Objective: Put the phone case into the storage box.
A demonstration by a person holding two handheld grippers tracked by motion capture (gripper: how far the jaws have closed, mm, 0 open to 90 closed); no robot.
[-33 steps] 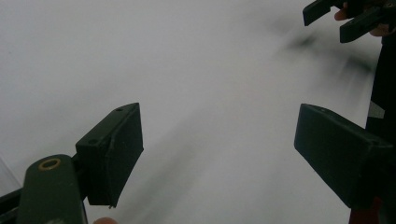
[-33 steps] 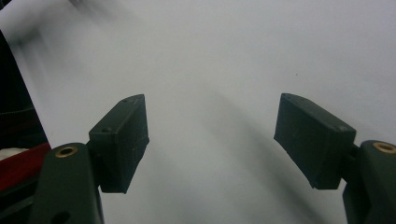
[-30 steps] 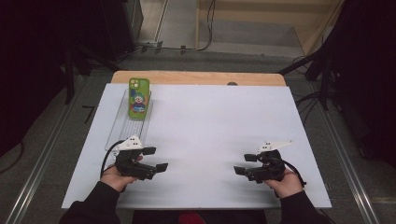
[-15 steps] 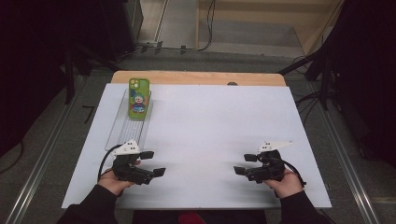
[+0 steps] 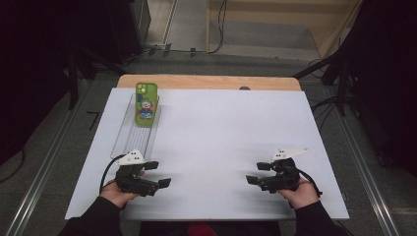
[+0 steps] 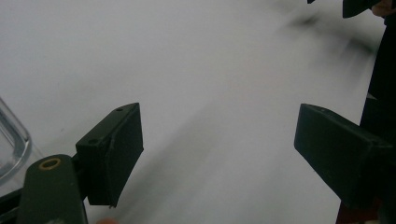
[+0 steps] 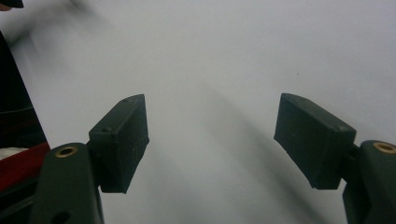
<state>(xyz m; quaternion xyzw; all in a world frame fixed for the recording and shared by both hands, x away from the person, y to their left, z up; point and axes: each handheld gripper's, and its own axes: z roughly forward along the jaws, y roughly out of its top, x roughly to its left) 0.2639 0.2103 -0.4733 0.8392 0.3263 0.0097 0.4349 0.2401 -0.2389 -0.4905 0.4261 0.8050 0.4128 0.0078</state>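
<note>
- Left gripper [image 5: 160,174]: I read its jaws as standing apart with nothing between them, low over the white table [image 5: 221,142], just beyond the near end of the clear tray [image 5: 129,135].
- Right gripper [image 5: 256,173]: jaws likewise spread and empty, well apart from the tray, toward the table's opposite near corner.
- Green phone [image 5: 146,103]: it sits at the tray's far end, seemingly propped upright, though I cannot confirm this from the high view.
- Both hands grip their tools at the near edge.
</note>
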